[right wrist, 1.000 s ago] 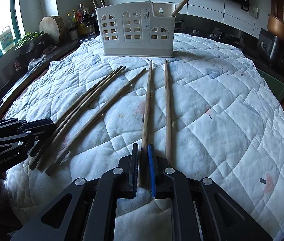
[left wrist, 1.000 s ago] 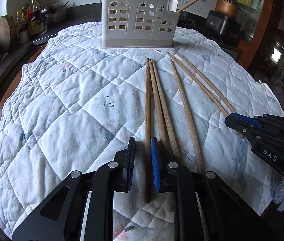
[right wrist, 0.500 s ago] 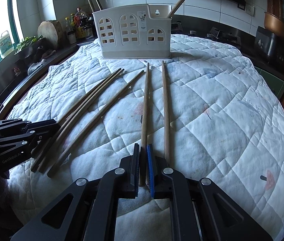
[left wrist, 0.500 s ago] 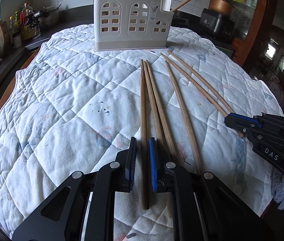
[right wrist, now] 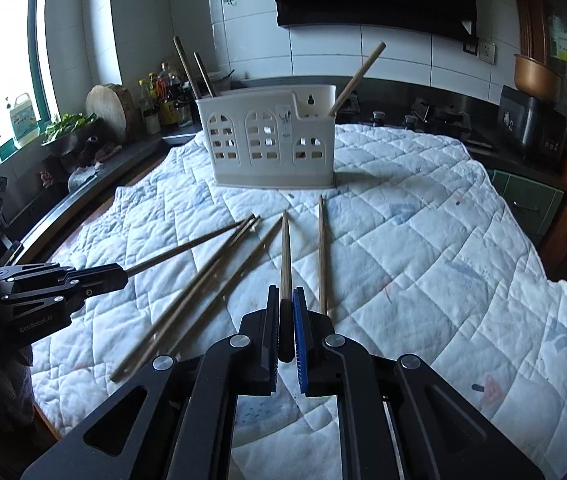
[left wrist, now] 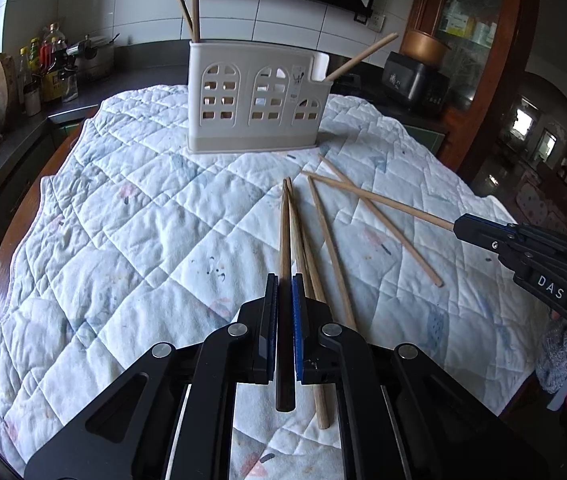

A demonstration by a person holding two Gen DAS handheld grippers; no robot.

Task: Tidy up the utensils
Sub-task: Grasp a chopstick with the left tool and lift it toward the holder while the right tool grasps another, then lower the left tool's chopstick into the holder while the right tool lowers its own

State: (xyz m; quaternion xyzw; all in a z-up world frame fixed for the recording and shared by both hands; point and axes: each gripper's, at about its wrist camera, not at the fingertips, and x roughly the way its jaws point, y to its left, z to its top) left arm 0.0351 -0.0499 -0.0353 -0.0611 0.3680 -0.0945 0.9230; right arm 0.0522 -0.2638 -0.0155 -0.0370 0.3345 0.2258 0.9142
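On the quilted cloth [left wrist: 131, 248] covering the table, a white utensil holder [left wrist: 257, 108] with arched cut-out windows stands upright near the far edge. Two chopsticks rise from its left compartment and one leans out of its low right compartment.

Left gripper [left wrist: 283, 296] has its jaws pressed together on a dark wooden chopstick [left wrist: 284, 236], which points forward toward the holder with its rear end sticking out behind the pads. Just right of it on the cloth lie two more chopsticks [left wrist: 303, 248] close together, then a single one [left wrist: 329, 248] angled slightly away, and farther right another loose one [left wrist: 383, 224].

Right gripper [right wrist: 285, 300] is likewise clamped on a pale chopstick [right wrist: 285, 252], held above the cloth and aimed at the holder. In the left wrist view that chopstick crosses over the loose one nearest it. Just right of the right gripper, one chopstick [right wrist: 322, 252] lies flat, pointing at the holder.

Behind the table runs a dark counter [right wrist: 131, 152] with bottles [right wrist: 159, 96] and a round wooden block [right wrist: 109, 106].
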